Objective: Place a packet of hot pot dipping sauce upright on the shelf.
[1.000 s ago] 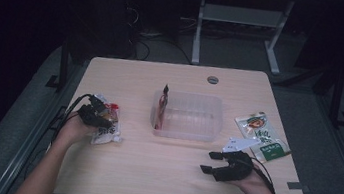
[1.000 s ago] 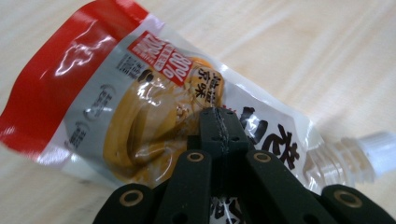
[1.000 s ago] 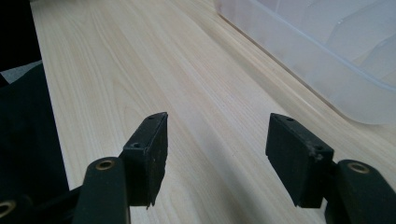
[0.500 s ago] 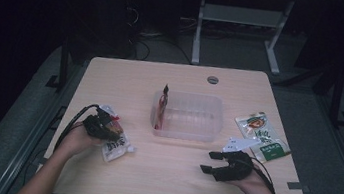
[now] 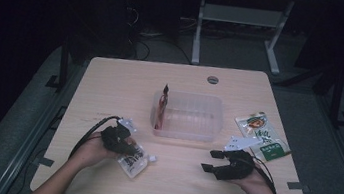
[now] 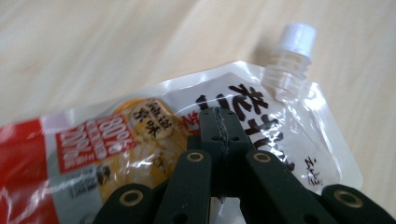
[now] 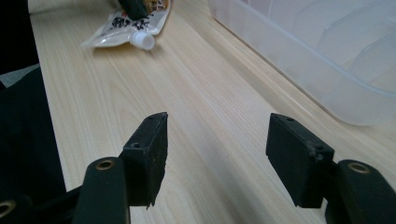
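Dark floor surrounds the pale wooden table (image 5: 112, 76), where, left of the clear plastic bin (image 5: 187, 116), the left gripper (image 5: 115, 136) pinches a spouted pouch (image 5: 134, 158), seemingly for binning, while the right gripper (image 5: 214, 161) gapes empty nearby.

Bare table (image 5: 111, 84) open across the far left and between both hands. Clear tub (image 5: 188, 117) blocking the middle, red packet (image 5: 161, 106) upright at its left wall. Green packets (image 5: 261, 136) crowding the right edge.
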